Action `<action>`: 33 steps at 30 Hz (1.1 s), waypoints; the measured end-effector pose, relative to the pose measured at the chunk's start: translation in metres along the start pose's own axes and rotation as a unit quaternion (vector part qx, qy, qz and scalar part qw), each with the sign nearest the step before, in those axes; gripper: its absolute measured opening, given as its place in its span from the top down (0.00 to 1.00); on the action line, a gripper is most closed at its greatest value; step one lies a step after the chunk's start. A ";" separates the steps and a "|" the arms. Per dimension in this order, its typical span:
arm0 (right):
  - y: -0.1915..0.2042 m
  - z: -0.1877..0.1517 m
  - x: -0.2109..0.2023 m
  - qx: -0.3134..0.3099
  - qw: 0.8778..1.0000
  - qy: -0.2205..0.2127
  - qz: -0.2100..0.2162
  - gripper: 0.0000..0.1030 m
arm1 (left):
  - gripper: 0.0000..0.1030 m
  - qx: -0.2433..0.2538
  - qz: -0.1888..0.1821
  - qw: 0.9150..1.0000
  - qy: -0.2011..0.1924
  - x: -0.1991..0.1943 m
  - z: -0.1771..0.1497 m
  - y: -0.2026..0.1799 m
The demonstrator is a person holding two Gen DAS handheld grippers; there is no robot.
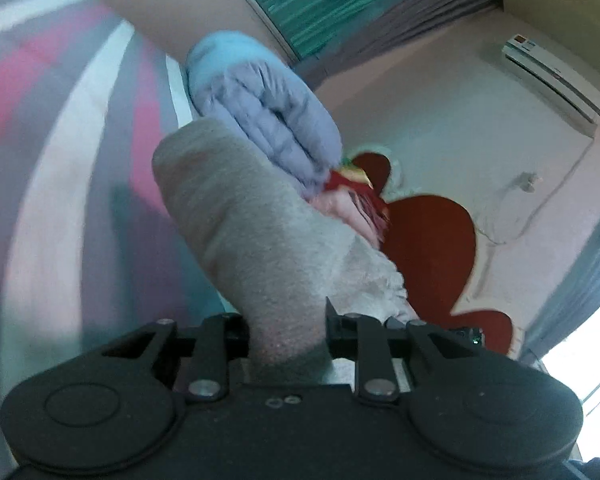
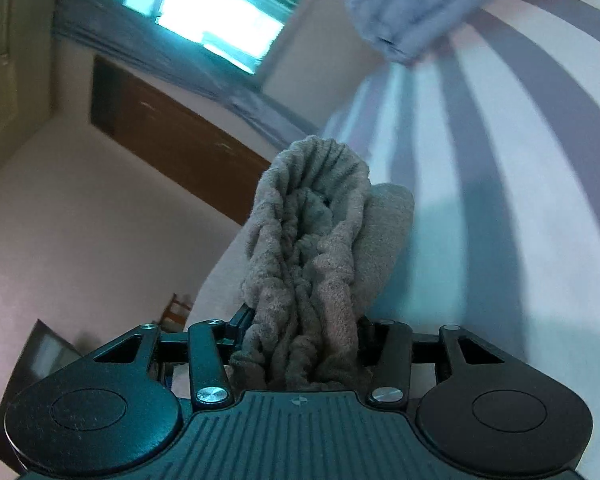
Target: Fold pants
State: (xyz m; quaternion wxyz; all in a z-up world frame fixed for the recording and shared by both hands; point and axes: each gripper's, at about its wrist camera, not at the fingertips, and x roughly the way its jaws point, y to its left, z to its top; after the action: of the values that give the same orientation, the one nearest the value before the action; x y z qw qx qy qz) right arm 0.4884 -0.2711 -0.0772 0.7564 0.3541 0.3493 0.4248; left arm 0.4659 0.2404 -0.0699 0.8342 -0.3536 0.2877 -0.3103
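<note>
Both tools, left (image 1: 288,336) & right (image 2: 300,344), clamp grey pants (image 2: 312,248).

The left gripper (image 1: 288,332) fills the bottom of the left wrist view, a black body with two round pivot housings and linkage arms. Its jaws are drawn close together and clamp a thick fold of the grey pants (image 1: 252,248), which rises straight up from between them. The right gripper (image 2: 300,344) sits the same way along the bottom of the right wrist view, with a ribbed dark plate between its round housings. Its jaws stand wider and press on a bunched, gathered wad of the same grey fabric, which stands up from the gap. Both grippers point slightly downward. No hand or sleeve is visible in either view.
</note>
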 end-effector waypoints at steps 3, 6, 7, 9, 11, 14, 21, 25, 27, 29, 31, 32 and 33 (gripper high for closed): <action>-0.006 0.041 0.042 -0.006 1.000 -0.003 0.004 0.54 | 0.79 -0.001 0.047 0.999 0.004 0.020 0.027 0.018; -0.030 0.066 0.086 -0.001 0.999 0.006 -0.038 0.43 | 0.17 -0.010 0.189 0.982 -0.002 0.041 0.028 0.044; -0.044 0.066 0.095 0.009 0.997 0.010 -0.076 0.33 | 0.09 0.007 0.244 0.970 -0.009 0.045 0.022 0.047; -0.071 0.058 0.102 0.019 0.988 0.021 -0.152 0.23 | 0.09 0.034 0.247 0.968 -0.012 0.041 0.010 0.051; -0.079 0.053 0.092 0.034 0.992 0.001 -0.122 0.23 | 0.09 0.032 0.242 0.969 -0.032 0.025 -0.005 0.046; -0.078 0.041 0.051 0.049 0.991 -0.055 -0.113 0.20 | 0.06 0.040 0.258 0.963 -0.058 -0.010 -0.030 0.036; -0.047 -0.029 -0.033 -0.035 0.984 -0.036 -0.173 0.08 | 0.06 0.074 0.339 0.934 -0.086 -0.085 -0.109 -0.020; -0.022 -0.085 -0.055 -0.062 0.976 -0.033 -0.205 0.00 | 0.06 0.081 0.361 0.925 -0.084 -0.109 -0.153 -0.057; -0.005 -0.114 -0.074 -0.076 0.968 -0.039 -0.235 0.00 | 0.06 0.098 0.371 0.921 -0.070 -0.108 -0.169 -0.075; 0.010 -0.136 -0.076 -0.085 0.960 -0.038 -0.265 0.00 | 0.06 0.128 0.377 0.915 -0.061 -0.108 -0.182 -0.098; 0.029 -0.151 -0.072 -0.106 0.944 -0.006 -0.313 0.00 | 0.06 0.152 0.376 0.912 -0.059 -0.111 -0.194 -0.124; 0.045 -0.161 -0.070 -0.129 0.934 0.002 -0.333 0.00 | 0.06 0.158 0.376 0.911 -0.063 -0.112 -0.200 -0.135; 0.057 -0.169 -0.071 -0.151 0.929 0.000 -0.337 0.00 | 0.06 0.166 0.374 0.910 -0.067 -0.112 -0.207 -0.149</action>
State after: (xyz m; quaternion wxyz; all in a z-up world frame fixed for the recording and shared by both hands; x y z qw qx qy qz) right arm 0.2974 -0.2713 -0.0992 0.8996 0.0967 0.3799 0.1927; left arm 0.2023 0.1528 -0.0473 0.9532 -0.0961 0.2867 0.0049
